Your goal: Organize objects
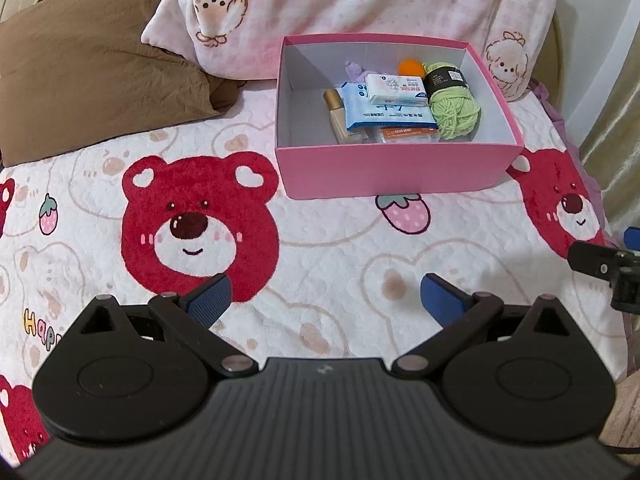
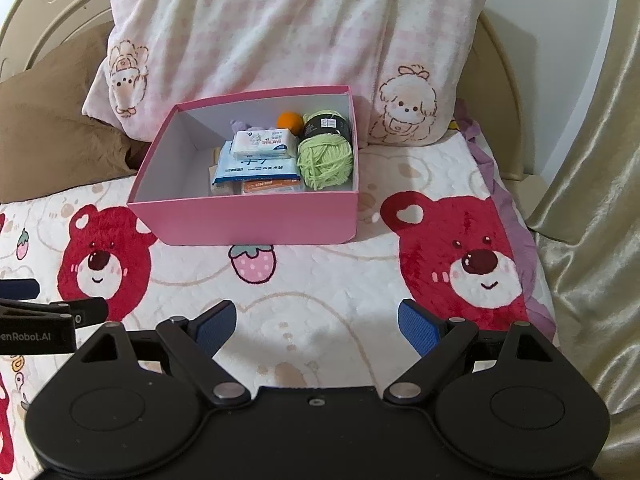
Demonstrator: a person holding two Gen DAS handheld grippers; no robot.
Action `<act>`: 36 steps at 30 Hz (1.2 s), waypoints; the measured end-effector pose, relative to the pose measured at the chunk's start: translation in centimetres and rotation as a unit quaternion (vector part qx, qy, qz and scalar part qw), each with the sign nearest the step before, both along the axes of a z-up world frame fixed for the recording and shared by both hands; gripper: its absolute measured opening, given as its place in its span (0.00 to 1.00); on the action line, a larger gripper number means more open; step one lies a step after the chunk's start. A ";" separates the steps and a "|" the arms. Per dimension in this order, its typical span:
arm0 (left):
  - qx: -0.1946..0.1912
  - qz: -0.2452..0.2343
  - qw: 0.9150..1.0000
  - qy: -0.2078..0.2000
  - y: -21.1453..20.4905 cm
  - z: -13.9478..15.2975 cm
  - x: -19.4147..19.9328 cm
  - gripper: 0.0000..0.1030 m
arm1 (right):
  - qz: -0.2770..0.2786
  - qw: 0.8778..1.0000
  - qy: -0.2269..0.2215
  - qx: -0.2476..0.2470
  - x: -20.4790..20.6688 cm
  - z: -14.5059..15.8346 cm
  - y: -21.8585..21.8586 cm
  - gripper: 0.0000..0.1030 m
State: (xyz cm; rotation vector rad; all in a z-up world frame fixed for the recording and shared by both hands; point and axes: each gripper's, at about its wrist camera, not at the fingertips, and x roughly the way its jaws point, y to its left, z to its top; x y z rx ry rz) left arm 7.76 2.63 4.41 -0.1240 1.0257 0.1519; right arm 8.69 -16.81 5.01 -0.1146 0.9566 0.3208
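Left claw: left gripper (image 1: 326, 294), black body, blue ribbed pads spread wide, nothing between them, hovering over the bedspread.
Right claw: right gripper (image 2: 316, 320), same build, pads also wide apart and empty; its tip shows at the right edge of the left wrist view.
Between claws: side by side, near but apart; the left one's arm pokes in at the left edge of the right wrist view.
Surface under claws: quilted white bedspread with red bear and strawberry prints (image 1: 340, 248), bare stretch from both claws up to the box front wall.
Box: open pink cardboard box with white inside (image 1: 400, 168), sits flat on the bedspread ahead of both claws, back edge against the pillow.
Box contents: ball of light green yarn with black label (image 1: 456, 110) against the right wall; white tissue pack (image 1: 396, 89) lying on top of a blue-and-white wipes pack (image 1: 384, 114); beige bottle with gold cap (image 1: 340, 118) to their left; orange-labelled flat packet (image 1: 408, 135) at the front wall; orange ball (image 1: 410, 67) and a lilac item at the back.
Free room in box: left third of the floor shows bare white.
Behind box: pink-and-white checked pillow with cartoon prints (image 2: 288, 28).
Left side: brown pillow (image 1: 92, 72), apart from the box.
Right edge: bedspread ends at a lilac border, then gold satin curtain (image 2: 592, 208).
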 end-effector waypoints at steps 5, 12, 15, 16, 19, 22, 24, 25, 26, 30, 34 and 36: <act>0.004 0.000 1.000 0.004 0.1 0.2 0.0 0.99 | -0.007 1.000 0.005 -0.008 0.1 -0.1 -0.2 0.88; 0.000 0.002 1.000 0.008 0.2 0.2 0.0 0.99 | -0.012 1.000 0.007 -0.010 0.1 -0.3 -0.4 0.88; 0.003 -0.002 1.000 0.011 0.1 0.1 0.0 0.99 | -0.013 1.000 0.008 -0.010 0.1 -0.3 -0.5 0.88; 0.004 -0.003 1.000 0.012 0.1 0.1 0.0 0.99 | -0.013 1.000 0.009 -0.010 0.1 -0.2 -0.5 0.88; 0.003 -0.002 1.000 0.012 0.0 0.1 0.0 0.99 | -0.014 1.000 0.010 -0.012 0.1 -0.2 -0.5 0.88; 0.003 -0.002 1.000 0.012 -0.1 0.1 -0.1 0.99 | -0.013 1.000 0.012 -0.014 0.1 -0.3 -0.6 0.88; 0.003 -0.003 1.000 0.013 0.0 0.1 0.0 0.99 | -0.014 1.000 0.012 -0.015 0.1 -0.3 -0.6 0.88; 0.003 -0.003 1.000 0.013 -0.1 0.0 -0.1 0.99 | -0.014 1.000 0.012 -0.015 0.1 -0.3 -0.6 0.88; 0.003 -0.003 1.000 0.014 -0.1 0.0 -0.1 0.99 | -0.014 1.000 0.012 -0.015 0.1 -0.3 -0.6 0.88; 0.002 -0.003 1.000 0.015 0.0 -0.1 -0.2 0.99 | -0.014 1.000 0.011 -0.015 0.1 -0.2 -0.6 0.88; 0.006 -0.001 1.000 0.019 0.0 -0.2 -0.3 0.99 | -0.013 1.000 0.010 -0.016 0.0 -0.2 -0.5 0.88; 0.005 0.000 1.000 0.021 0.0 -0.1 -0.2 0.99 | -0.012 1.000 0.010 -0.017 0.0 -0.1 -0.5 0.88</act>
